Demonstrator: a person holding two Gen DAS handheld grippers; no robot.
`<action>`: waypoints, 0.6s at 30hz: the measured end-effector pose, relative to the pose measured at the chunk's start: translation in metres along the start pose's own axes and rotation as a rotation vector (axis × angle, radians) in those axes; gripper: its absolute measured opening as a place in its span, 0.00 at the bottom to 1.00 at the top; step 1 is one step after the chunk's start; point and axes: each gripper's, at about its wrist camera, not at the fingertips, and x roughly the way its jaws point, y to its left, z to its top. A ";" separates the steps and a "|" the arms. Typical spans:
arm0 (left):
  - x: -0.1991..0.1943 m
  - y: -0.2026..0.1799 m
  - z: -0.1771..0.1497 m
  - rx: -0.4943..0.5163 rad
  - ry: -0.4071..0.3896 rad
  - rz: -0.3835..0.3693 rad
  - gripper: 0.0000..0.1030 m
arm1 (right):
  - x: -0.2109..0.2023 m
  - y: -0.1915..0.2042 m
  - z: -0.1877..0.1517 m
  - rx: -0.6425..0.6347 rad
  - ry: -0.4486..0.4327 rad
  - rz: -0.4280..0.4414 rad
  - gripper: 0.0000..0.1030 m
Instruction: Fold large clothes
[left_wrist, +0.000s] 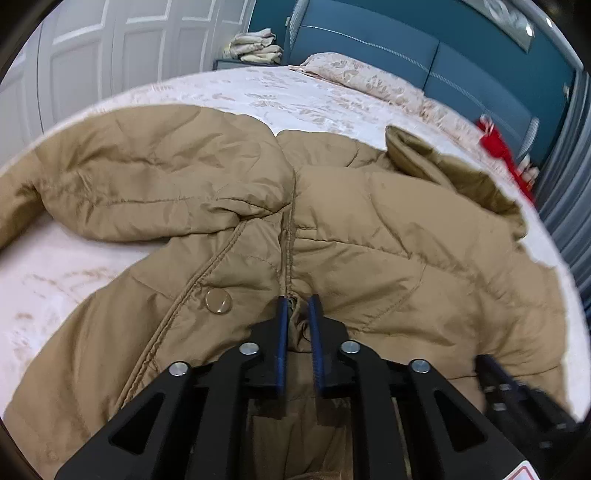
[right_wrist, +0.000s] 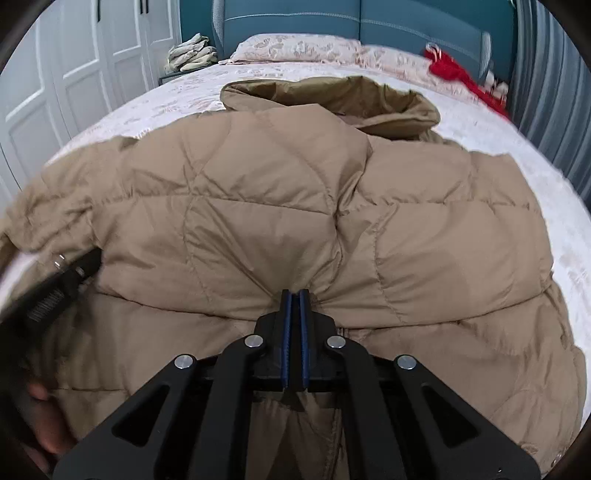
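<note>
A tan quilted puffer jacket (left_wrist: 369, 229) lies spread on the bed, hood (left_wrist: 413, 155) toward the pillows and a sleeve (left_wrist: 129, 184) stretched out to the left. My left gripper (left_wrist: 298, 304) is shut on a bunch of the jacket fabric at its front seam, beside a round snap button (left_wrist: 218, 301). In the right wrist view the jacket (right_wrist: 277, 206) fills the frame with the hood (right_wrist: 332, 96) at the far end. My right gripper (right_wrist: 295, 295) is shut tight on a pinch of the quilted fabric. The other gripper (right_wrist: 70, 277) shows at the left edge.
The bed has a pale floral cover (left_wrist: 258, 96) and pillows (right_wrist: 295, 46) against a teal headboard (left_wrist: 461, 66). A red cloth (right_wrist: 458, 74) lies at the far right. Folded cloths (right_wrist: 192, 51) sit on a nightstand. White wardrobe doors (right_wrist: 74, 74) stand at the left.
</note>
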 end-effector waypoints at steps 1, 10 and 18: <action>-0.003 0.006 0.001 -0.029 0.008 -0.032 0.18 | 0.001 0.001 0.000 -0.005 -0.006 -0.007 0.02; -0.127 0.156 0.018 -0.392 -0.118 0.046 0.78 | 0.000 0.001 0.003 -0.010 -0.013 -0.012 0.02; -0.153 0.338 0.001 -0.841 -0.059 0.151 0.78 | -0.001 -0.008 0.002 0.041 -0.019 0.042 0.02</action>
